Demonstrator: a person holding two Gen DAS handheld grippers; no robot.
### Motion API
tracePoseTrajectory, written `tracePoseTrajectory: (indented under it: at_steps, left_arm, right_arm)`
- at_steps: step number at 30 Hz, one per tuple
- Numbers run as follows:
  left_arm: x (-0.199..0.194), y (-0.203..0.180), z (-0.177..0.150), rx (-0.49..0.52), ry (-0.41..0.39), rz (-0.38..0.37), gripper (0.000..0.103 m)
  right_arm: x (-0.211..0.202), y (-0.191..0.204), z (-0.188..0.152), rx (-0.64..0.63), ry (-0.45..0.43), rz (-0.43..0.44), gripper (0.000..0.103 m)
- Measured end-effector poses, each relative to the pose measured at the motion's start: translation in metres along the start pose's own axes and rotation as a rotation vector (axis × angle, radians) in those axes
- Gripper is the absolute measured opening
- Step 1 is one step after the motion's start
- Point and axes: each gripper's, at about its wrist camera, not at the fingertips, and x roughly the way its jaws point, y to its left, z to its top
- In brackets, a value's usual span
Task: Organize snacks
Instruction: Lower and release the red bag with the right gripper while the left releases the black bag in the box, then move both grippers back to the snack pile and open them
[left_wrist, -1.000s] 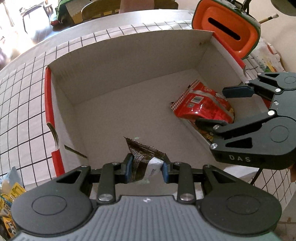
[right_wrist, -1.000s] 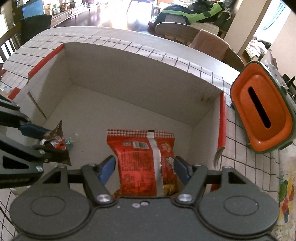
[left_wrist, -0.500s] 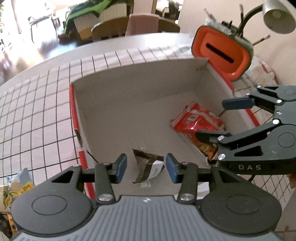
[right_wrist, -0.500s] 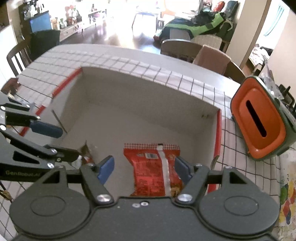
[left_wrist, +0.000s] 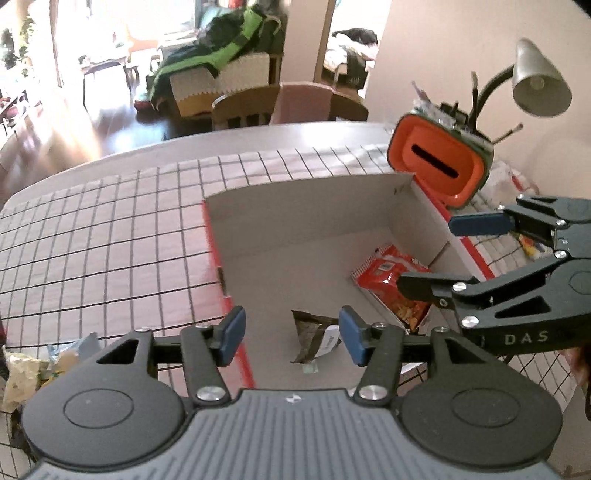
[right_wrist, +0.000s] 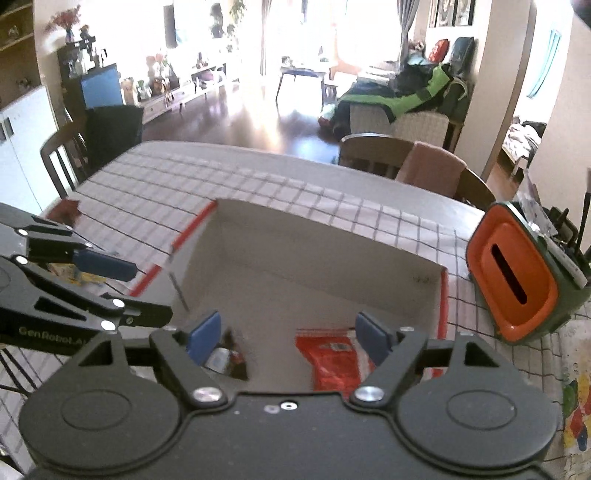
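— While both units hover over the box (left_wrist: 306, 206), where's the snack?
— Dark wrapper (left_wrist: 310, 334) on box floor, lower centre of frame, beyond left gripper (left_wrist: 291, 334), not touching. Fingers spread, nothing held.
— Right gripper (right_wrist: 288, 336)?
— Also released. Red packet (right_wrist: 332, 360) lies below it, right side of box.

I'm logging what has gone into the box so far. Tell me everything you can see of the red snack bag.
The red snack bag is a glossy, crinkled packet with a serrated top edge, a small label panel near the top and a picture of yellow-orange snack pieces lower down. It lies flat on the floor of the cardboard box, near the box's right wall. Nothing grips it: the open right gripper hangs above it.
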Motion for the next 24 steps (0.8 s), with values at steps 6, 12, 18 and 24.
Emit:
tracePoseTrajectory:
  at_steps: [6, 12, 18, 24]
  left_arm:
    - [-0.027, 0.021, -0.013, -0.024, -0.046, -0.019, 0.062]
    - [-0.053, 0.042, -0.030, -0.020, -0.089, -0.010, 0.070]
    - [-0.076, 0.066, -0.053, 0.011, -0.134, 0.024, 0.078]
    - [-0.096, 0.104, -0.077, 0.003, -0.168, 0.066, 0.085]
  right_arm:
    - [-0.015, 0.021, 0.002, 0.034, -0.053, 0.029, 0.091]
    - [-0.025, 0.044, 0.003, 0.077, -0.111, 0.091, 0.102]
    - [-0.023, 0.083, 0.006, 0.053, -0.131, 0.140, 0.103]
    - [-0.012, 0.121, 0.008, 0.074, -0.124, 0.172, 0.103]
